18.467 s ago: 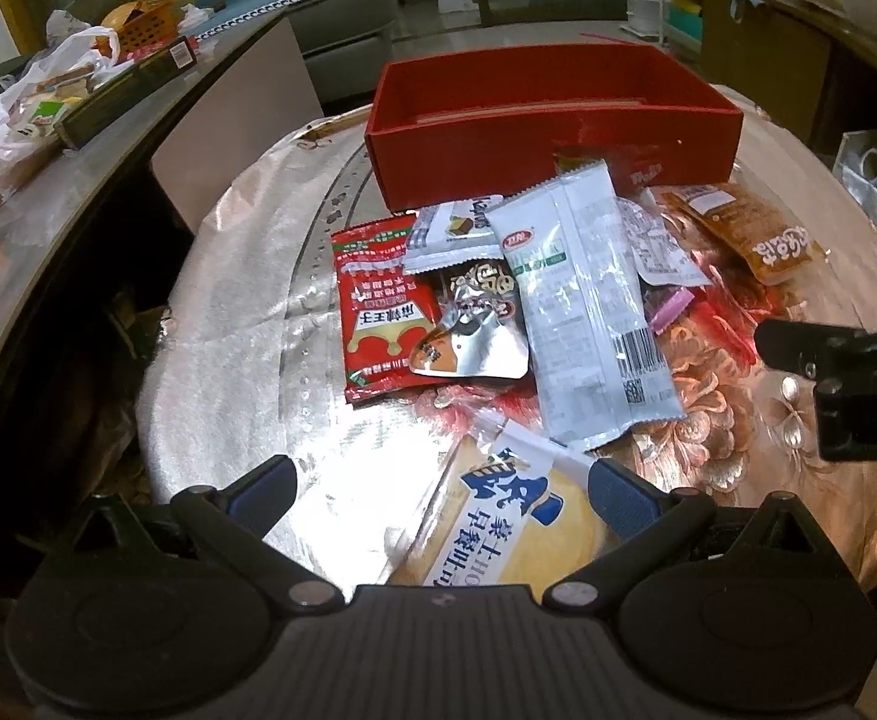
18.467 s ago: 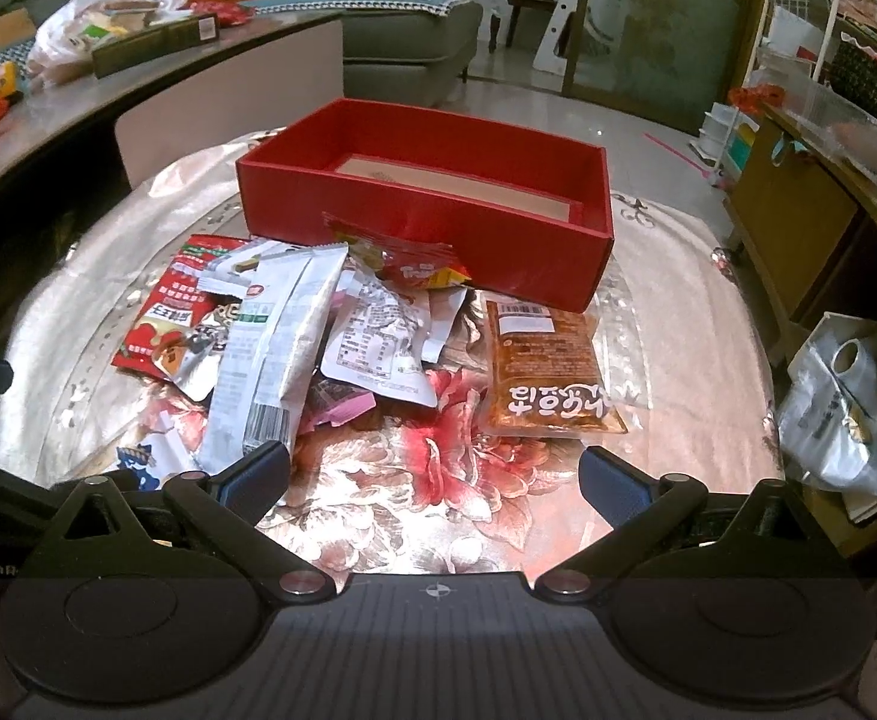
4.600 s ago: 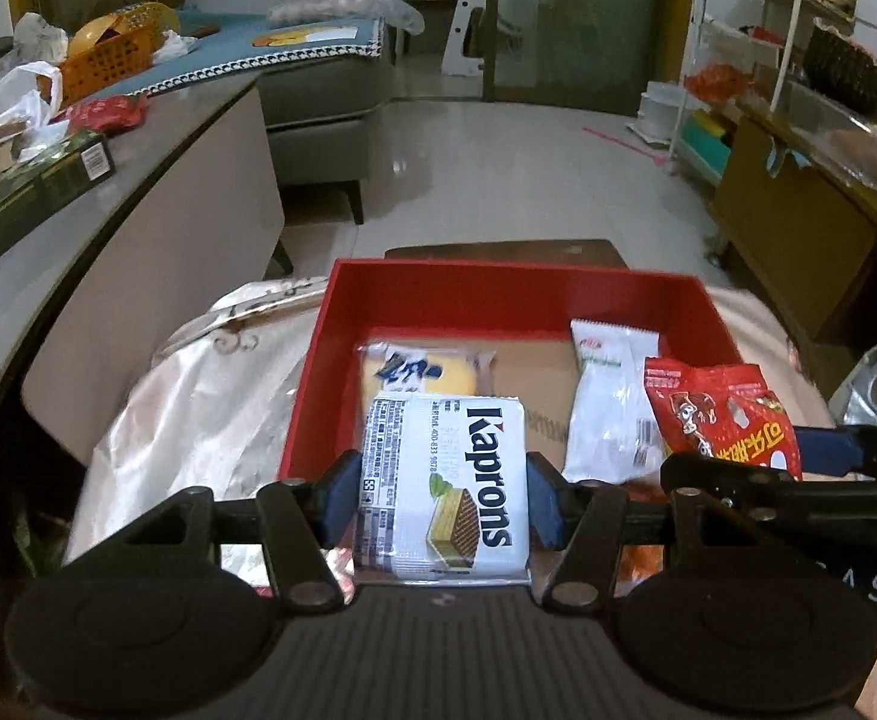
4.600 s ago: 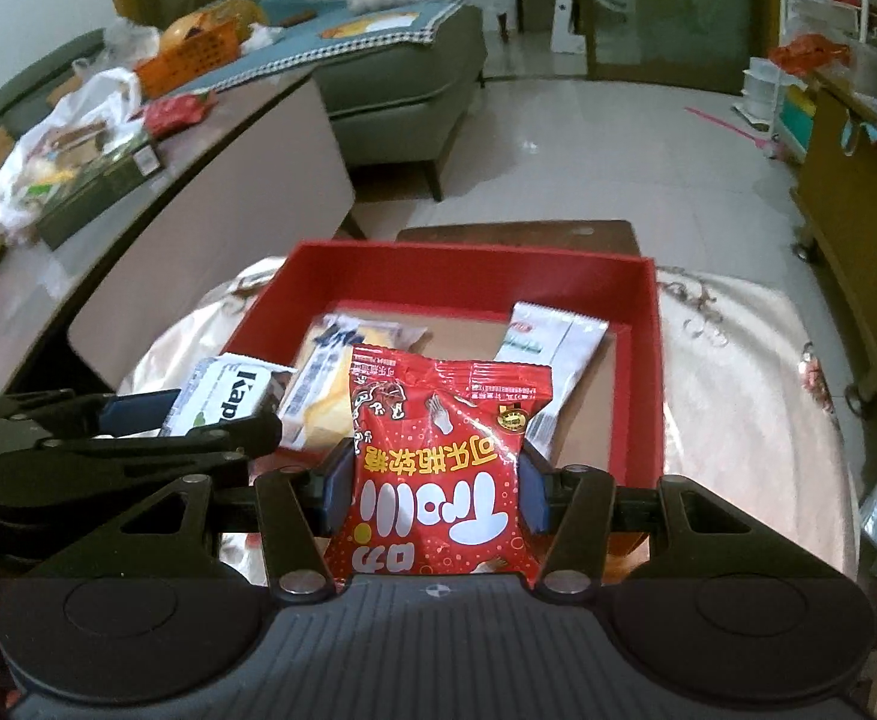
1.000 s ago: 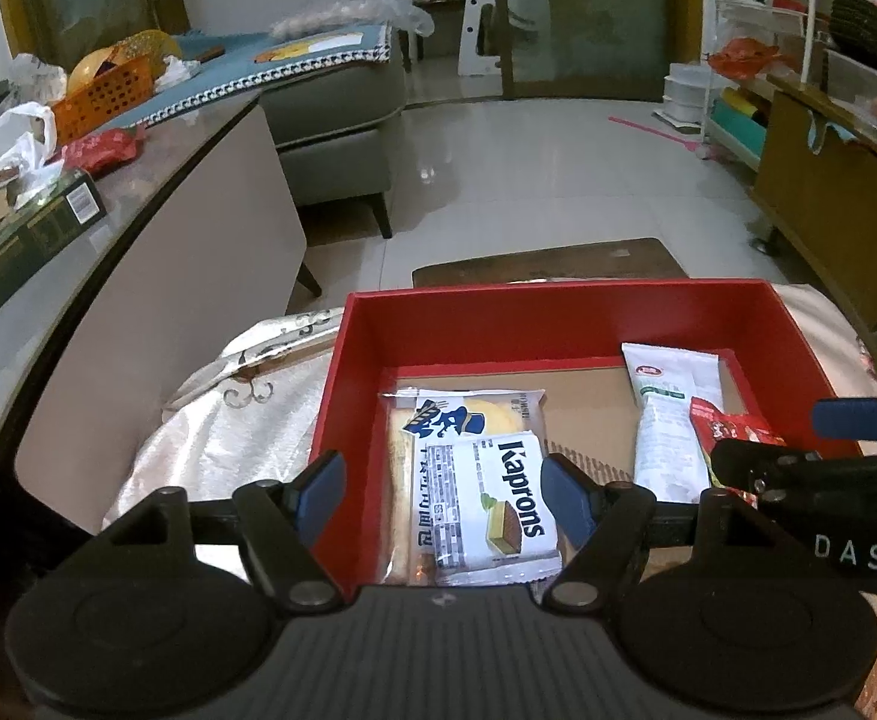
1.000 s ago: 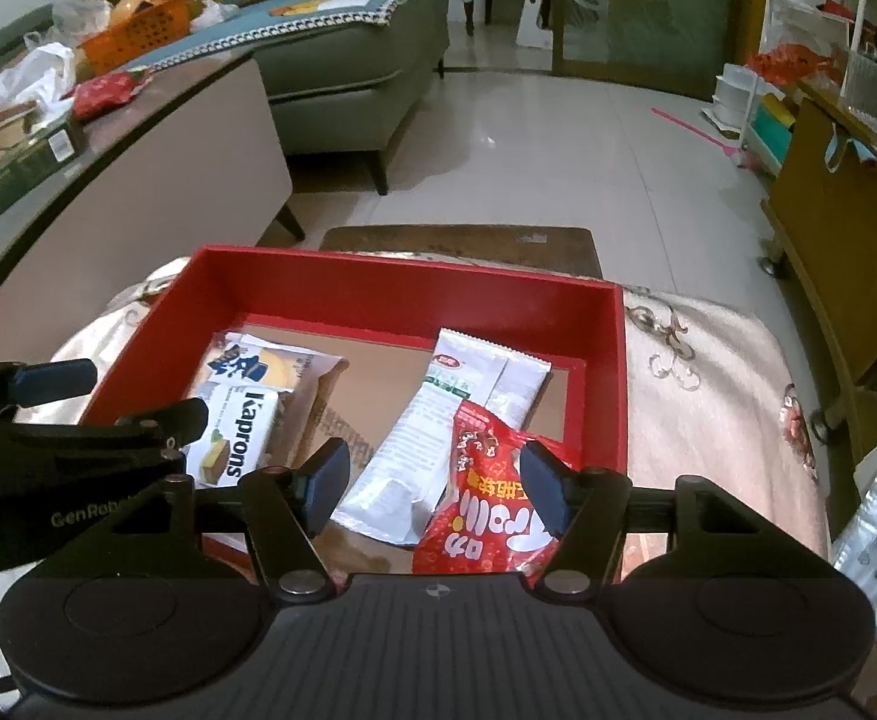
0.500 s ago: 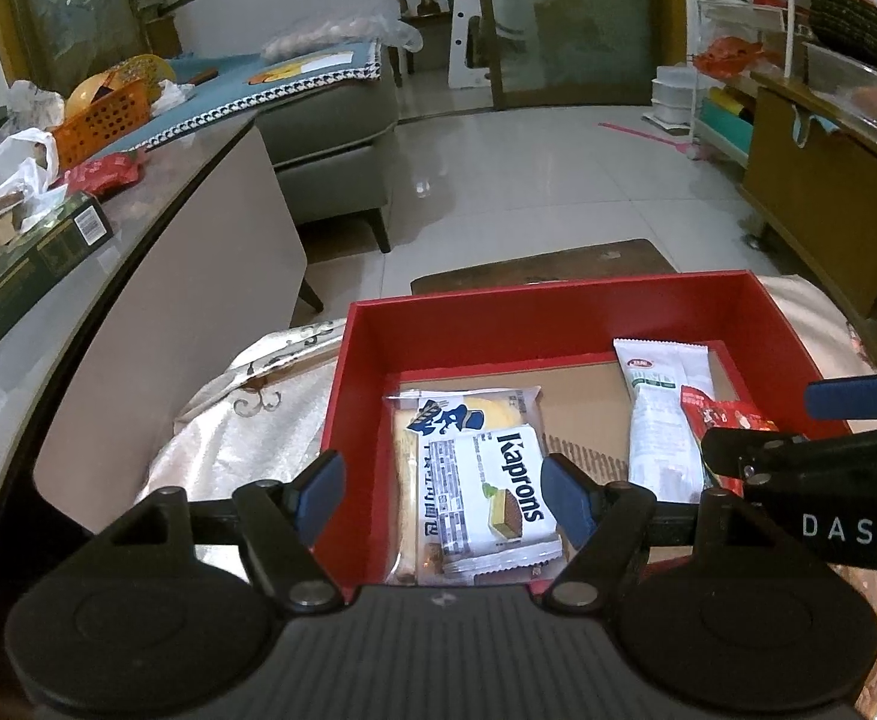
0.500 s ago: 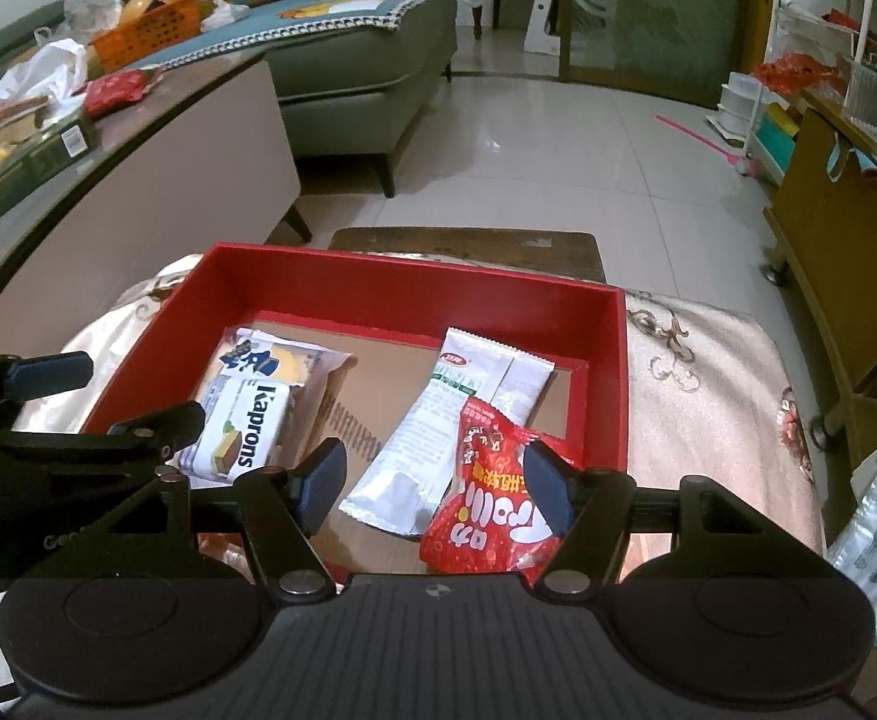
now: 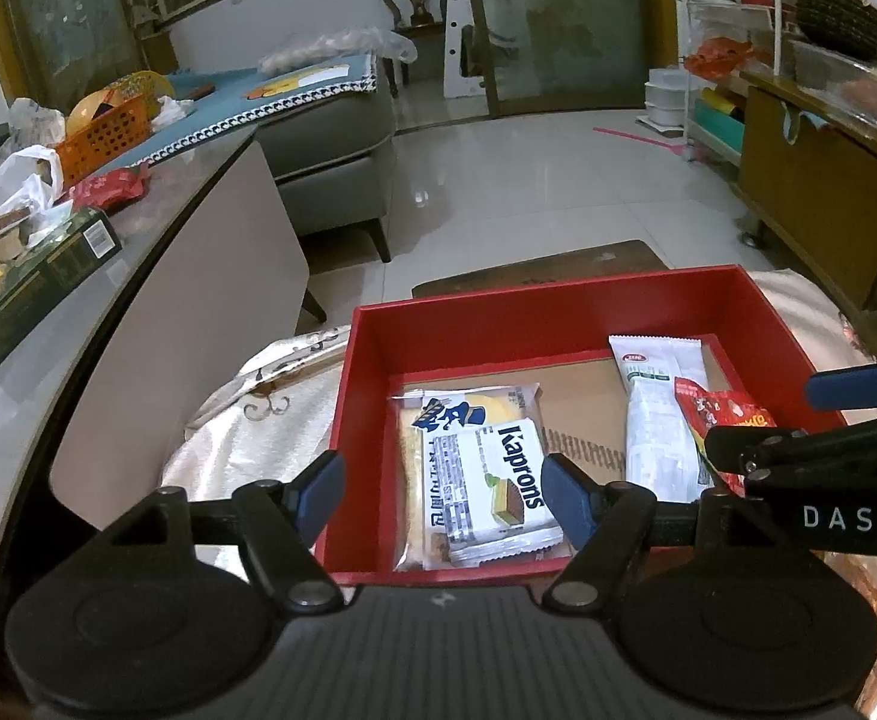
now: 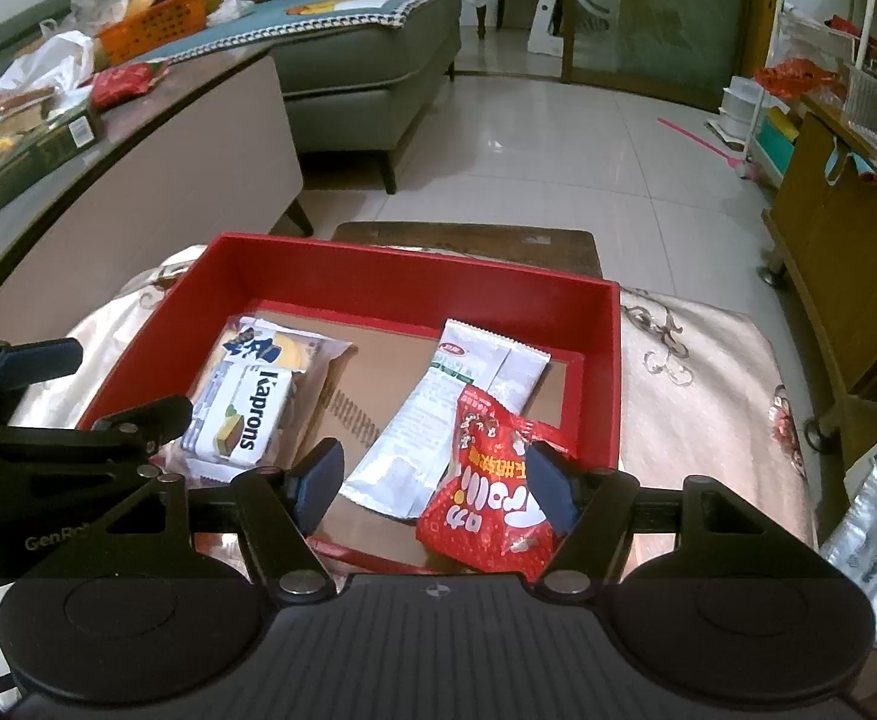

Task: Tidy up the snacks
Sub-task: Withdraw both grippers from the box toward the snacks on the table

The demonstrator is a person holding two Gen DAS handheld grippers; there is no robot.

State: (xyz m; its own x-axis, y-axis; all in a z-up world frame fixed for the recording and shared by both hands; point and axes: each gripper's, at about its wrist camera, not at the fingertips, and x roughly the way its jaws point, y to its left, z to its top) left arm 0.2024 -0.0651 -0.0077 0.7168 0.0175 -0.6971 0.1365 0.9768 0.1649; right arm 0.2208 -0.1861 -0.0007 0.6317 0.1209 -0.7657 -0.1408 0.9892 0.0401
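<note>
A red box (image 9: pixel 558 315) (image 10: pixel 414 282) sits on the table and holds several snacks. A white Kaprons wafer pack (image 9: pixel 489 483) (image 10: pixel 240 414) lies on a yellow cake pack (image 9: pixel 468 411) (image 10: pixel 270 351) at the box's left. A long white packet (image 9: pixel 657 414) (image 10: pixel 456 408) lies at the right, with a red snack bag (image 10: pixel 489 492) (image 9: pixel 723 420) on its near end. My left gripper (image 9: pixel 441 489) is open and empty above the box's near left edge. My right gripper (image 10: pixel 435 480) is open above the near right edge, with the red bag loose between its fingers.
The table has a shiny floral cloth (image 10: pixel 708 372). A counter with a dark box (image 9: pixel 36 282) and bags runs along the left. A grey sofa (image 10: pixel 354 60) stands behind it. A wooden cabinet (image 9: pixel 816 198) is at the right. A silver bag (image 10: pixel 876 534) lies off the table's right edge.
Both grippers have drawn back and up from the box a little. The wafer pack and the red bag lie where they were released.
</note>
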